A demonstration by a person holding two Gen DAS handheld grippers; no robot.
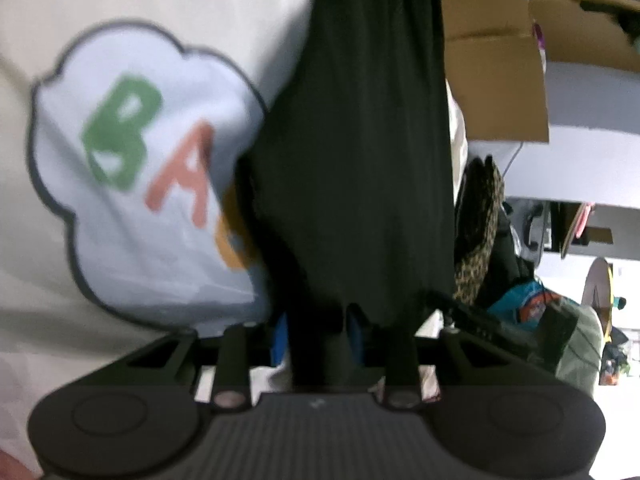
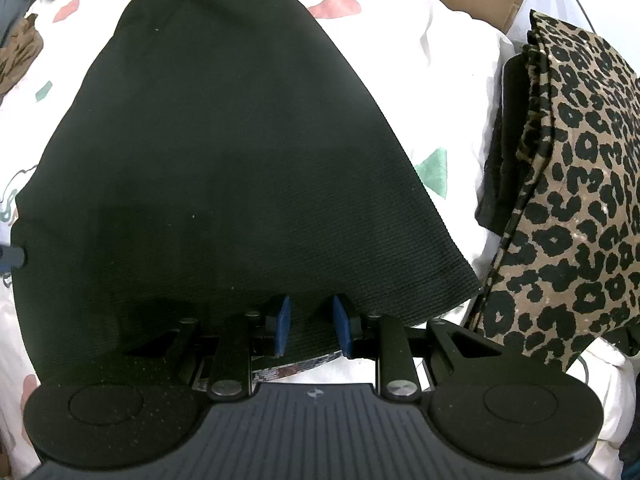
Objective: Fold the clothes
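A black ribbed garment (image 2: 224,152) lies spread flat on white patterned bedding (image 2: 448,60). My right gripper (image 2: 311,326) points steeply down at its near hem. Its blue pads (image 2: 283,322) stand apart with flat cloth showing between them, not pinched. In the left wrist view the same black garment (image 1: 352,140) runs away from my left gripper (image 1: 318,334). Its blue pads (image 1: 280,338) are apart, and the cloth's edge drapes loosely over the fingers. At the garment's left corner a dark tip with blue on it (image 2: 12,258) pokes in.
A folded leopard-print garment (image 2: 568,184) lies on a folded black one (image 2: 504,140) right of the garment. Cardboard boxes (image 1: 492,40) stand behind the bed. A brown garment (image 2: 16,56) sits at far left. Bags and clothes (image 1: 532,304) are piled beyond the bed. A cloud print (image 1: 120,140) marks the bedding.
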